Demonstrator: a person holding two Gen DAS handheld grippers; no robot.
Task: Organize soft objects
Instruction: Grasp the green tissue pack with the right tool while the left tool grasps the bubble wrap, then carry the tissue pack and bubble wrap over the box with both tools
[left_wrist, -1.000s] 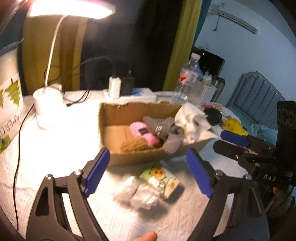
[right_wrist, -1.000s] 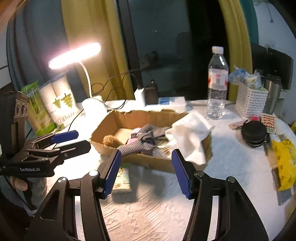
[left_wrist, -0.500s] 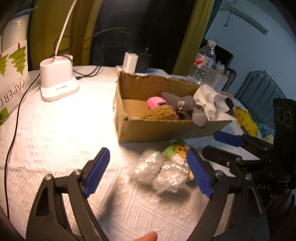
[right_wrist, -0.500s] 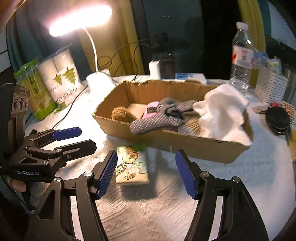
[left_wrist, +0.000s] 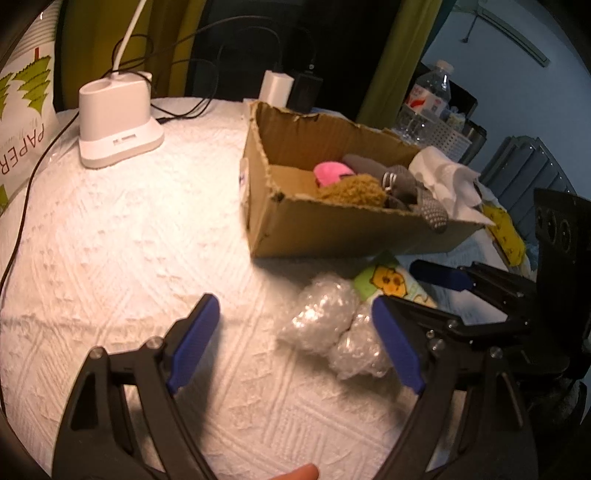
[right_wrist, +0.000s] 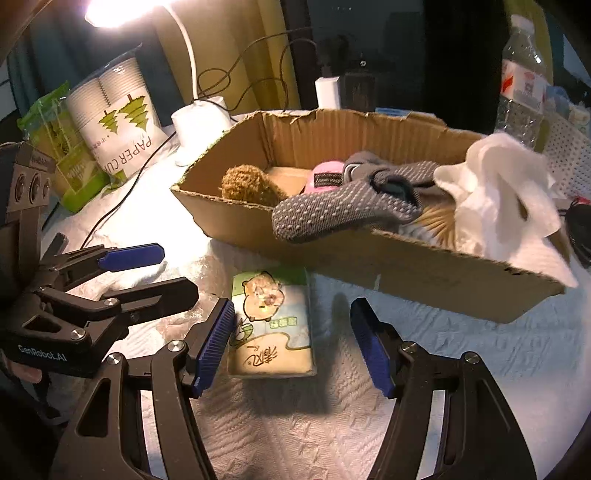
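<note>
The tissue pack (right_wrist: 271, 325) lies flat on the white cloth (left_wrist: 122, 258) in front of the cardboard box (right_wrist: 406, 266), between the gaping right gripper (right_wrist: 291, 343) jaws, which just widened. Crumpled plastic wrap (left_wrist: 332, 328) half hides it from the left gripper (left_wrist: 295, 347), also spread, empty.

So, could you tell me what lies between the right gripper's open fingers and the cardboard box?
The right wrist view shows the tissue pack there, flat on the tablecloth, between right gripper and cardboard box.
</note>
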